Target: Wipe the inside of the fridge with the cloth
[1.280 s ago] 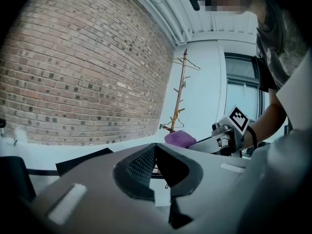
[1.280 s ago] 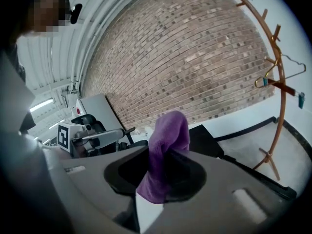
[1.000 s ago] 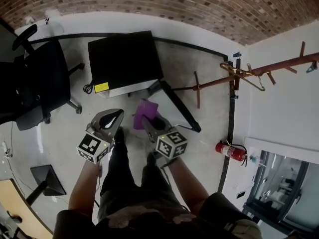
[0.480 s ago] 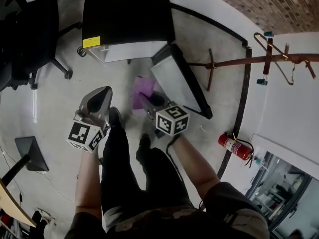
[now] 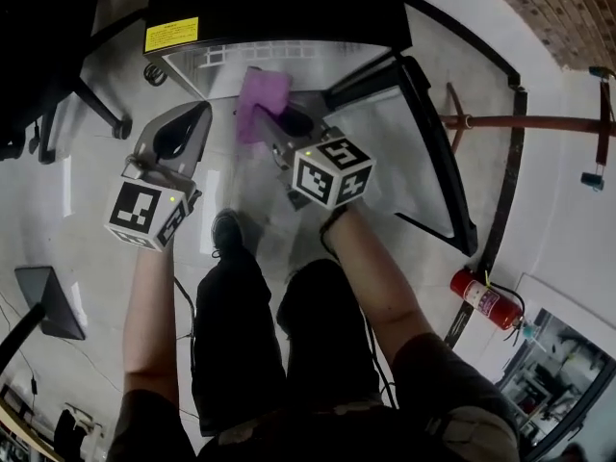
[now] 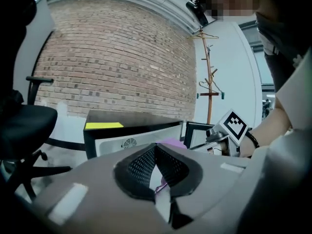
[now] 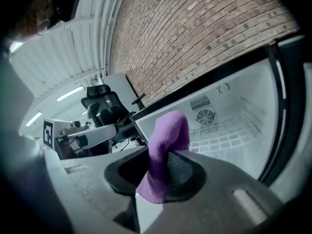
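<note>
Your right tongs (image 5: 281,131) clamp the purple terry cloth (image 5: 262,102) at the small black fridge's (image 5: 289,8) mouth; your left tongs (image 5: 192,121) sit pinched together, empty, nearby; the loose fold may snag its white wire shelf (image 7: 219,138).

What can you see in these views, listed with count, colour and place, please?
fridge: one, black, white inside, on the floor ahead
fridge door: one, black-edged, open to the right
wire shelf: one, white, inside the fridge
label: one, yellow, on the fridge top
cloth: one, purple, in the right gripper
office chair: one, black, left of the fridge
coat rack: one, reddish brown, far right
fire extinguisher: one, red, floor at right
left gripper: one, grey, shut and empty, beside the cloth
right gripper: one, grey, shut on the cloth
forearms: two, bare, behind the grippers
</note>
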